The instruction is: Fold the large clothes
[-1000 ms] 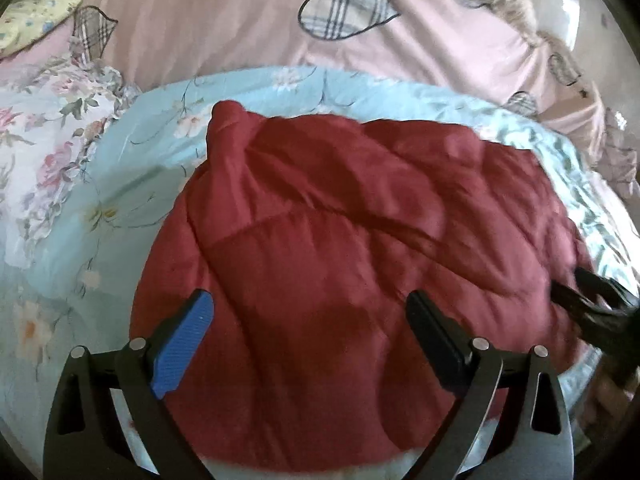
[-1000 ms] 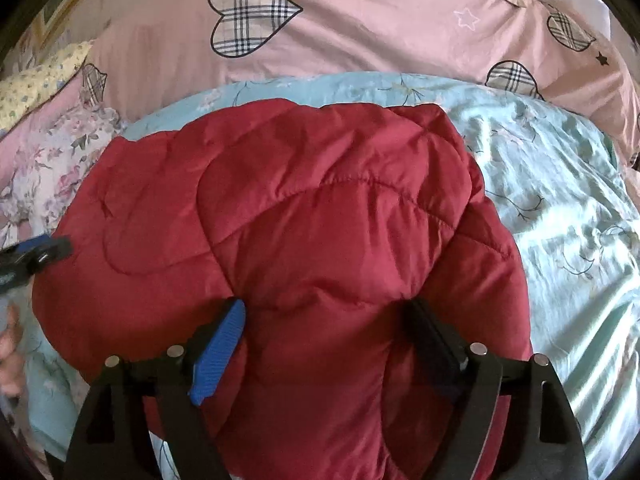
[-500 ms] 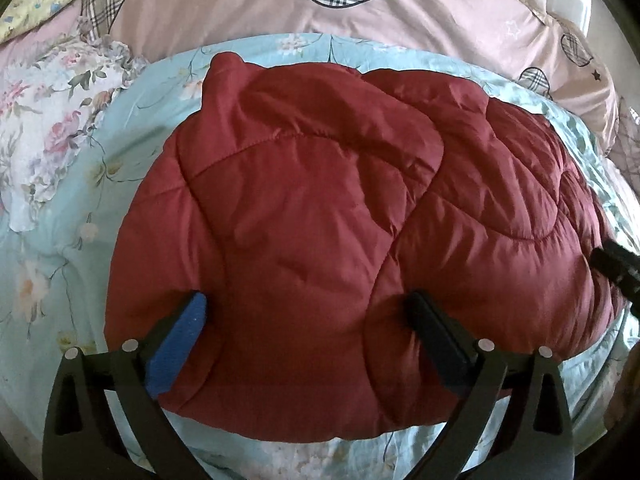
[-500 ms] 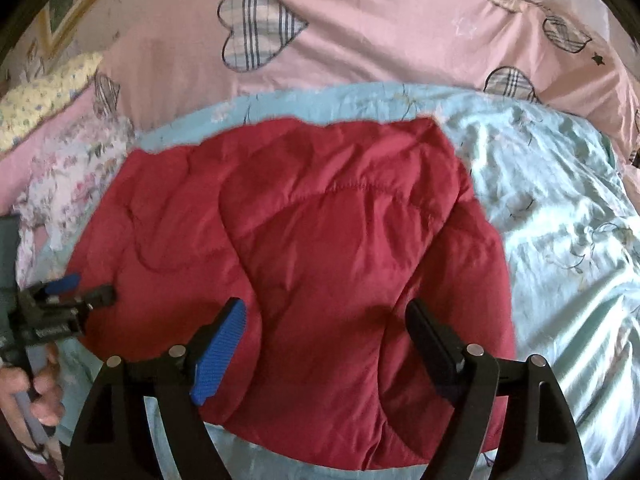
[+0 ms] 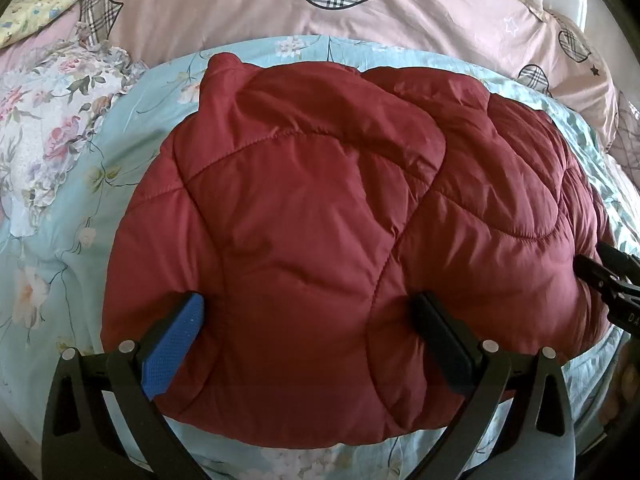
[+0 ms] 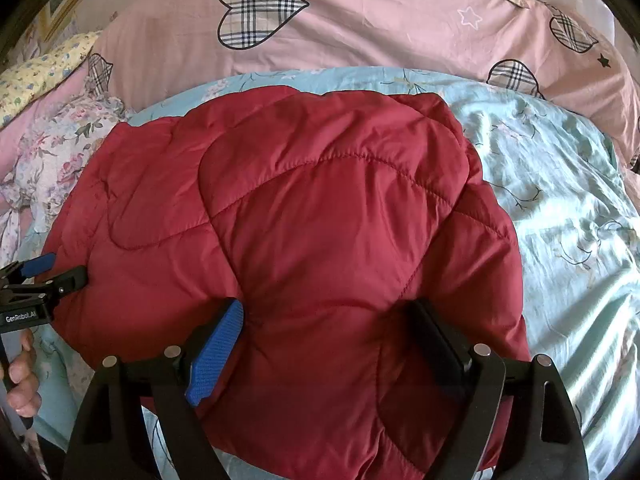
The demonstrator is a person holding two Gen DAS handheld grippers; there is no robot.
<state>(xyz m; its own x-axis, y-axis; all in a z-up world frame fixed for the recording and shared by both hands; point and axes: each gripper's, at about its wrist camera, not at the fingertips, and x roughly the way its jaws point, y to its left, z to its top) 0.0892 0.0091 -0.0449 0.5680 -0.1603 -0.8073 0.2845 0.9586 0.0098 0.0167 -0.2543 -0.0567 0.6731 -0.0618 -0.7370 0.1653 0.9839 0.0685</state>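
Jacket: dark red quilted puffer jacket (image 5: 320,216), lying on the light blue floral bedspread (image 5: 60,248), roughly mid-bed, near edge of the bundle close to the bed's front edge.
Shape right now: already folded into a chunky rounded bundle, one quilted panel lapped over another, a small nub sticking up at the far left corner. No sleeves showing loose, so probably tucked in, can't confirm.
Left gripper (image 5: 308,320): fingers spread wide, blue pad (image 5: 176,352) and black pad (image 5: 440,344) sitting against the near part of the jacket, padding bulging between them. Not pinching anything, looks more like pressing down or just resting.
Right gripper (image 6: 324,332): same story, fingers wide apart on either side of a puffy section near the front edge, nothing clamped.
Progress: most of the folding looks done, judging by the compact shape. Left to do, at a guess: maybe one more fold in half, or just flattening and squaring up, since the padding is puffy and likely to spring back.
Background: pink duvet with plaid hearts (image 6: 360,24) across the far side of the bed, a floral pillow (image 5: 44,128) at the left edge.
Watch out for: slippery shell fabric, bundle could unroll once let go.
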